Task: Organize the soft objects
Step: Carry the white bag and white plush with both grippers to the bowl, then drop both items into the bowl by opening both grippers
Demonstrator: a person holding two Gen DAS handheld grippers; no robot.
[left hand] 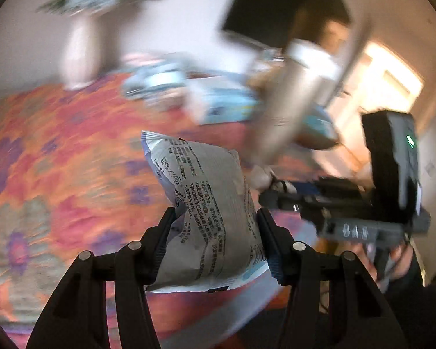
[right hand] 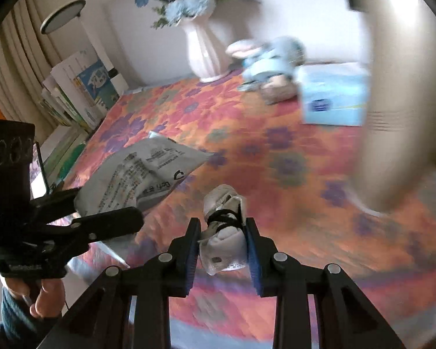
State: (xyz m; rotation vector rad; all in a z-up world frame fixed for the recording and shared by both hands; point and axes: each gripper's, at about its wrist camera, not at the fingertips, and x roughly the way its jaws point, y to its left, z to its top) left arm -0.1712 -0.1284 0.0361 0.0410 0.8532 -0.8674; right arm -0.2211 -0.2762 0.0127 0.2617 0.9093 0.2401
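- My left gripper point(left hand: 215, 218) is matt black plastic with shiny metal pins; it pinches a crinkled, faintly glossy printed film packet point(left hand: 209, 203).
- My right gripper point(right hand: 222, 226) has ribbed blue pads on soft white cloth bundle point(right hand: 225, 232) tied with black cord.
- Woven floral tablecloth point(right hand: 276, 174), matt.
- Glossy white ceramic vase point(right hand: 202, 49).

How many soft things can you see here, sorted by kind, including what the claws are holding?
Printed soft packets: 1
Rolled white cloth bundles: 1
Blue plush toys: 1
Light blue tissue packs: 1
Total: 4
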